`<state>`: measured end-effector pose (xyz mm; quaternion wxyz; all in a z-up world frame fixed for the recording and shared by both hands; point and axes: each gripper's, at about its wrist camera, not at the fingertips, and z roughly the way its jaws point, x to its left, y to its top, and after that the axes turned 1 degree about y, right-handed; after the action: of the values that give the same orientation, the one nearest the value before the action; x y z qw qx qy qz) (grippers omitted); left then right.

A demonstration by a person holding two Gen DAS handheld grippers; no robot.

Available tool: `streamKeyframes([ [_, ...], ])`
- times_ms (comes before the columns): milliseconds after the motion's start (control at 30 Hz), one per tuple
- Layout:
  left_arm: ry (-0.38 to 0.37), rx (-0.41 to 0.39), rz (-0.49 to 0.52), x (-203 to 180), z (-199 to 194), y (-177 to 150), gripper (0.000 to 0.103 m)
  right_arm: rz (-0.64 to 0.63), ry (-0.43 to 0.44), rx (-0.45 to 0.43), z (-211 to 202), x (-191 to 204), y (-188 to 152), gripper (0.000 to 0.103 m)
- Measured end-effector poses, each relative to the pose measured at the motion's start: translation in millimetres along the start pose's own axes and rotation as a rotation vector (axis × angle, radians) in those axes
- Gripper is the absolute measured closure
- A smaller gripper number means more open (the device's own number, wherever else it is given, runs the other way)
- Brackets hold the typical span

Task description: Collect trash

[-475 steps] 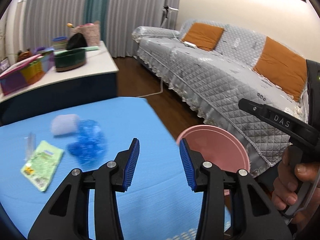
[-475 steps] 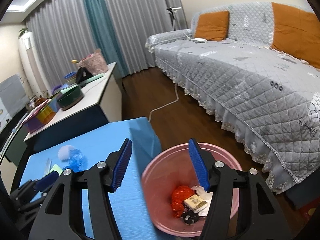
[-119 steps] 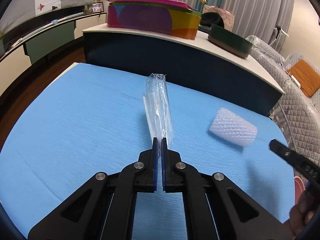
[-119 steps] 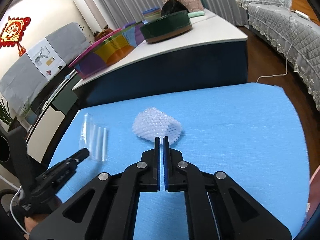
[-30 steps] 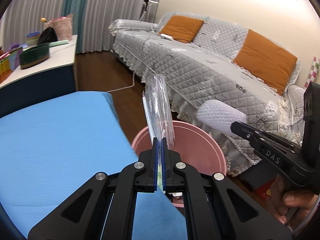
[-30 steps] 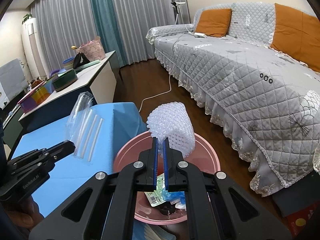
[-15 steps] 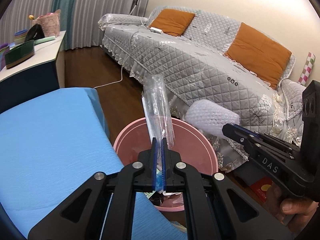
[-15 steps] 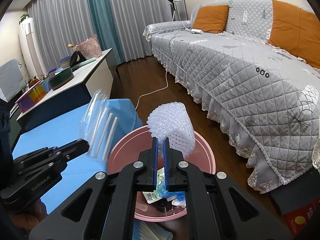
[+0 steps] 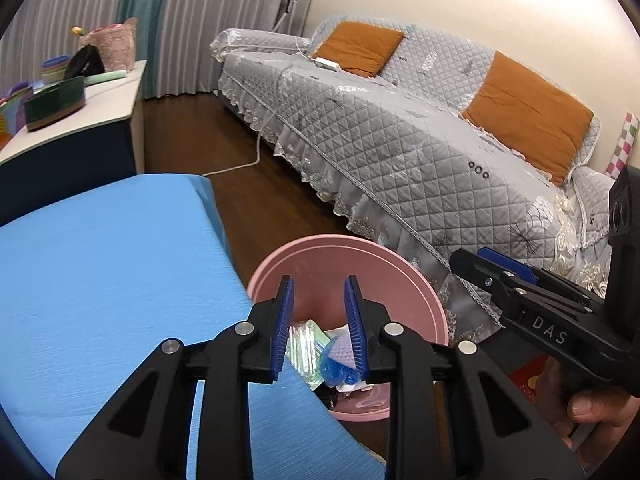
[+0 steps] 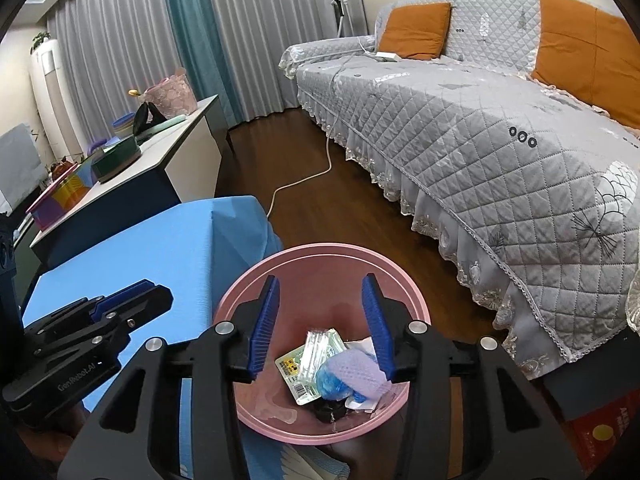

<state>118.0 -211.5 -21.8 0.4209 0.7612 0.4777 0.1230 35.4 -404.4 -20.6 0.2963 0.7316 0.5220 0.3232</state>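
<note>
Right wrist view: the right gripper [image 10: 320,324] sits in the lower middle of the frame above the pink bin [image 10: 248,280], its blue-padded jaws opening with nothing between them. Down inside the bin, seen through the gap, lie the clear plastic sleeve [image 10: 316,354], a green-and-white packet [image 10: 294,372], a crumpled blue wrapper [image 10: 330,378] and the white bubble wrap piece [image 10: 360,370], all bunched together at the bottom. At the lower left of this frame the left gripper [image 10: 132,300] reaches in over the blue tablecloth [image 10: 140,248], which ends just beside the bin's rim. In the left wrist view the left gripper [image 9: 318,320] fills the lower middle, its jaws opening and empty, apart by a narrow gap. The bin [image 9: 400,276] shows behind and below the fingertips, with the sleeve [image 9: 302,344] and blue wrapper [image 9: 334,372] inside it. The right gripper [image 9: 476,264] enters from the right edge, held by a hand [image 9: 592,412] at the lower right. A grey quilted sofa [image 9: 400,140] with orange cushions [image 9: 524,108] spans the upper right.
</note>
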Motion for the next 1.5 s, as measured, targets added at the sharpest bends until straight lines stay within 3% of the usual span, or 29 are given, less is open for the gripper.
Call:
streamKeyframes([
  [233, 0.062, -0.072, -0.01, 11, -45, 2, 0.051, 0.007, 0.014, -0.041, -16, 15, 8, 0.055],
  [533, 0.18, -0.145, -0.065, 36, -128, -9, 0.026, -0.053, 0.022, -0.097, -59, 61, 7, 0.033],
  [600, 0.209, -0.161, -0.088, 43, -148, -14, 0.024, -0.06, 0.025, -0.109, -71, 72, 3, 0.025],
  [733, 0.281, -0.189, -0.113, 55, -187, -29, 0.02, -0.091, 0.062, -0.117, -93, 97, -11, 0.019],
  [833, 0.329, -0.21, -0.147, 66, -214, -44, 0.012, -0.114, 0.069, -0.117, -107, 114, -28, 0.017],
  [1167, 0.484, -0.201, -0.243, 88, -262, -122, 0.011, -0.211, 0.071, -0.148, -150, 157, -93, 0.012],
  [1500, 0.504, -0.196, -0.151, 70, -262, -135, 0.011, -0.255, 0.037, -0.11, -141, 167, -110, 0.009],
])
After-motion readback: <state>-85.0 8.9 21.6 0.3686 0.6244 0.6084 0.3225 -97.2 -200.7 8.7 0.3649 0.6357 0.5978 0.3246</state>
